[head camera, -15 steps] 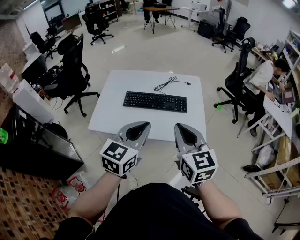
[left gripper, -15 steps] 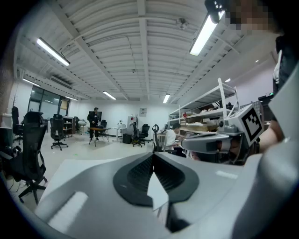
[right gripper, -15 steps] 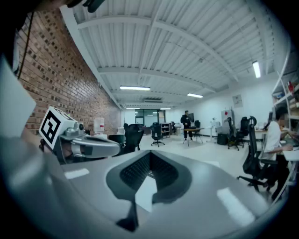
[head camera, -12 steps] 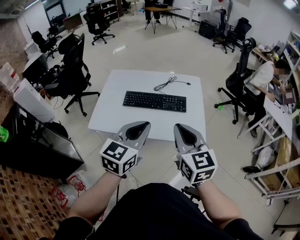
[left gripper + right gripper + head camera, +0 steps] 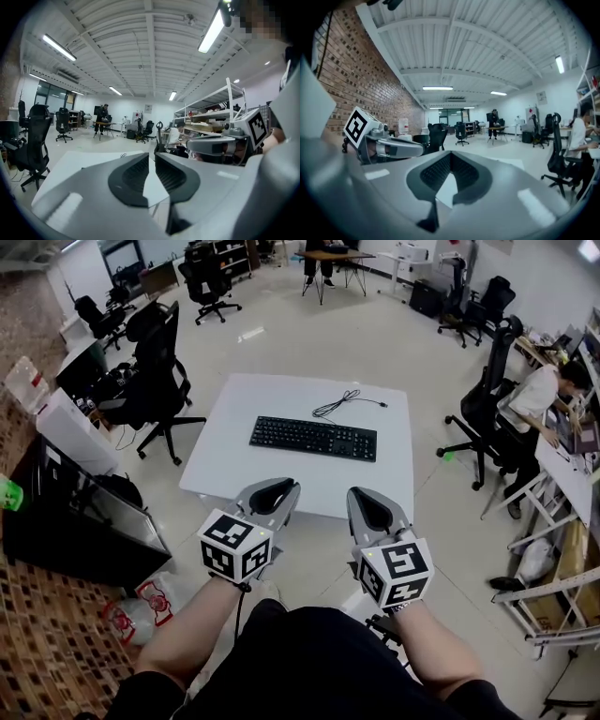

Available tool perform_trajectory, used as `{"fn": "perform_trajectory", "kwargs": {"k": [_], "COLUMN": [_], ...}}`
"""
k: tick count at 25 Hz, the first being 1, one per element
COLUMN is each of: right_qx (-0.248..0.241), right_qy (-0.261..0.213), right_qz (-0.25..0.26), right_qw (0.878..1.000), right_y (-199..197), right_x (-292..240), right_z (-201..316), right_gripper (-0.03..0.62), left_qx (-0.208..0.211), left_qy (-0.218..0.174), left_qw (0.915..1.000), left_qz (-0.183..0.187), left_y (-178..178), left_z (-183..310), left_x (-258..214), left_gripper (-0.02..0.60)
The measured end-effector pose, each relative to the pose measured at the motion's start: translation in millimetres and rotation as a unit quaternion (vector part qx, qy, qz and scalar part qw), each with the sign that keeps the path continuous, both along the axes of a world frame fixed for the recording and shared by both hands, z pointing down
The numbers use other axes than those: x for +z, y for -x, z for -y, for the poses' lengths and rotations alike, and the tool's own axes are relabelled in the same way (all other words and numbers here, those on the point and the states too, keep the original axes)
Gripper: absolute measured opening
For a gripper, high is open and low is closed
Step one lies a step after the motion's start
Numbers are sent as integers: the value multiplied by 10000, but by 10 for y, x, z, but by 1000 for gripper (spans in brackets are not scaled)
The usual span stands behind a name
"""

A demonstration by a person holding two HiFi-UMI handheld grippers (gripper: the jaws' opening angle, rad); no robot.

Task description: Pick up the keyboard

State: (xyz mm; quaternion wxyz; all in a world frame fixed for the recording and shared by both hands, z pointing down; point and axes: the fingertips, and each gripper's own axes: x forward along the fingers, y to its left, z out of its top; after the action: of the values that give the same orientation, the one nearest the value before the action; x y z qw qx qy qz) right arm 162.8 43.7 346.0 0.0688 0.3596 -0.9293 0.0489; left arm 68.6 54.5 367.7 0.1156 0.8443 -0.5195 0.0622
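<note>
Head view: keyboard (image 5: pixel 313 438) lies on table (image 5: pixel 232 470); left gripper (image 5: pixel 278 487), right gripper (image 5: pixel 362 495) closed

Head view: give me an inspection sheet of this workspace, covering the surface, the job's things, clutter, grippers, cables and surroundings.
surface: white table, bare apart from the keyboard and its cable.
job's things: black keyboard lies flat near the table's middle, not yet touched.
clutter: nothing seen on the table.
grippers: left gripper and right gripper are side by side, short of the table's near edge. Both have their jaws together with nothing between them.
cables: the cable lies loosely looped behind the keyboard, with its free end on the table.
surroundings: a black chair at the table's left, another at its right, and a person at a desk far right.
</note>
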Motion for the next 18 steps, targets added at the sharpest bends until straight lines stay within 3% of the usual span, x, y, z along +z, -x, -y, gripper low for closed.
{"fn": "perform_trajectory", "kwargs": {"k": [7,18], "right_qx": [9,29], "right_qy": [33,327], "right_qz": [-2,-140], "right_qw": [10000,9994], "right_y": [55,467], "right_x": [44,316], "right_z": [150,687], "right_gripper": [2,2], "left_qx": [-161,-572], "left_qy": [182,669], "left_qw": [9997,9959], "left_qz": [-2,-219], "left_y": [173,914], "left_z": [233,890], "left_x": [108,525], "left_gripper": [49,81]}}
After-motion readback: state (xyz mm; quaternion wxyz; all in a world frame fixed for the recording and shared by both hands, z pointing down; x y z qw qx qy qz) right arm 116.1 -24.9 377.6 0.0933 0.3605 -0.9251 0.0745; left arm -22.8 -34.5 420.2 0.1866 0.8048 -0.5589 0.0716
